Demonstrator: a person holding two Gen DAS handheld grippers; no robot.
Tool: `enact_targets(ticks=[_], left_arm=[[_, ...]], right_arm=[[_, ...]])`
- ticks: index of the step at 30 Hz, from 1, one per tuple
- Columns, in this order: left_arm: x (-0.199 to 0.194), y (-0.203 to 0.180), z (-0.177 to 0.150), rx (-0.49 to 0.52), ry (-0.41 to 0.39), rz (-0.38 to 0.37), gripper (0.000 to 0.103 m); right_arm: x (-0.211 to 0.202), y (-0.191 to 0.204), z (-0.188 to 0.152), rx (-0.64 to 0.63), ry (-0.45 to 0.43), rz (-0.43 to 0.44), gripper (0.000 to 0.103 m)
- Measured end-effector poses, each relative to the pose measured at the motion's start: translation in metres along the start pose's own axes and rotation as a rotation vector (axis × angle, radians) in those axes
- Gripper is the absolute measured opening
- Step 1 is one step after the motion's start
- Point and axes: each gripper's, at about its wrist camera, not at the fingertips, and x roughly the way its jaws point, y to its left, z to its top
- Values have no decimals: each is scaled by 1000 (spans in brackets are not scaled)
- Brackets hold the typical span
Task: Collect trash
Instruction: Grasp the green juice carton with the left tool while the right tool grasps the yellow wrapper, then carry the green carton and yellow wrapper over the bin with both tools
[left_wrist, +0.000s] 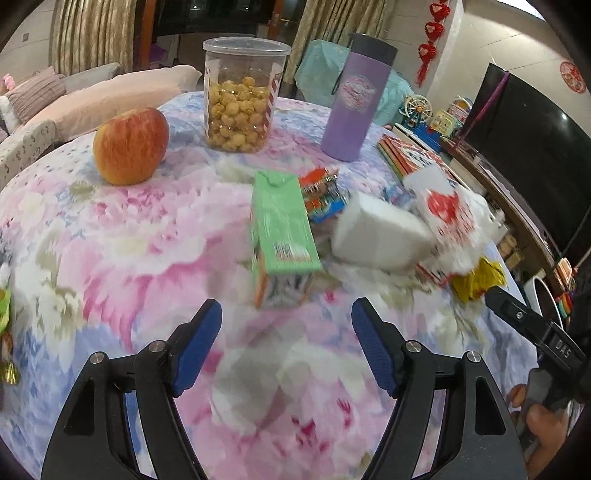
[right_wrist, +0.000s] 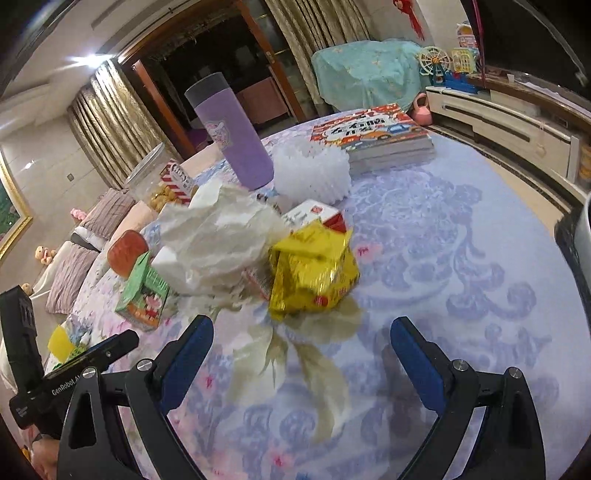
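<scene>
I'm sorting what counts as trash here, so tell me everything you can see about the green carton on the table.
The green carton is a small drink-style box, seemingly coated card, with a pale green panel bearing an orange barcode-like patch and colourful cartoon print with orange on its other faces. Its top flap looks folded or pinched. It rests on the floral tablecloth, apparently lying over rather than upright, beside a white block and colourful wrappers. Nothing grips it.

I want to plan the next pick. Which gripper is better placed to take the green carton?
Probably the left. The left gripper is open and empty, and the green carton lies just ahead between its fingers. The right gripper, also open, faces the yellow wrapper; from there the carton sits far off to the side.
</scene>
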Motion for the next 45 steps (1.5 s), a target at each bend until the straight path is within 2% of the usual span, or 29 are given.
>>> enact_targets(ticks=[4,9,10,12,13,14,17,20,27,33,45], left_arm=[[12,2,13,-4,2,3,75],[17,2,20,3,-37,56,75],[18,2,20,4,-38,55,73],[19,-1,18,24,-37,56,52],[21,-2,18,34,-30,53,34],[21,-2,17,40,-22,48,31],[16,-4,12,49,-21,36,30],[5,-6,1,40,-22,15,30],[-13,-27,-27,75,4,-49,30],[-27,-64,-40,134,17,-124,30],[-36,-150,-58,272,44,-239,30]], right_arm=[[6,-1,11,0,-19,3,98],[18,-2,18,-9,-8,-16,94],[19,-3,18,-7,-10,-13,89],[22,-4,17,-5,0,-3,73],[23,-4,16,-6,10,-2,57],[24,-4,16,-7,15,-2,47],[17,-4,13,-18,2,0,41],[5,-5,10,-17,-26,2,37],[-20,-15,-3,-1,-40,16,35],[-39,-23,-16,15,-45,20,35],[-101,-64,-22,54,-117,-16,35]])
